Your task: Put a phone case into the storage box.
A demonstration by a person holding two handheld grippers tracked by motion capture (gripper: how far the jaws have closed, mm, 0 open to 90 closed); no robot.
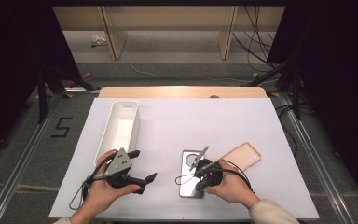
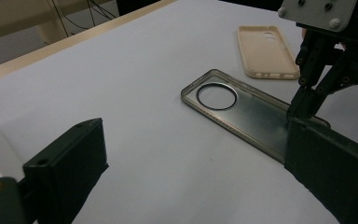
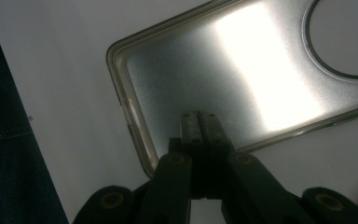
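Clear phone case [image 1: 191,173] lies flat, open side up, near the front edge of the table [image 1: 242,121], a little right of the middle, its round camera cutout at the end away from me. My right gripper [image 1: 200,183] is down on the near end of it; in the right gripper view my fingers [image 3: 192,127] are pressed together with no gap, tips resting on the case's shiny inner floor just inside its long wall, and I can see nothing pinched between them. I judge this as the approach to picking the case up: closed as they are, they have no hold, so the next move calls for parting them and setting one finger either side of the thin wall before squeezing. My left gripper [image 1: 144,181] hovers near the front left of the table, beside the white bin [image 1: 121,126], its fingers [image 2: 70,158] spread wide and empty, aimed across at the case. A beige phone case [image 1: 242,156] lies just right of the clear one, apart from it

Glare washes out much of the clear case's floor. From above, my right hand [image 1: 230,184] covers the case's near right corner, and whether my fingertips truly press the plastic or hover just over it I cannot tell
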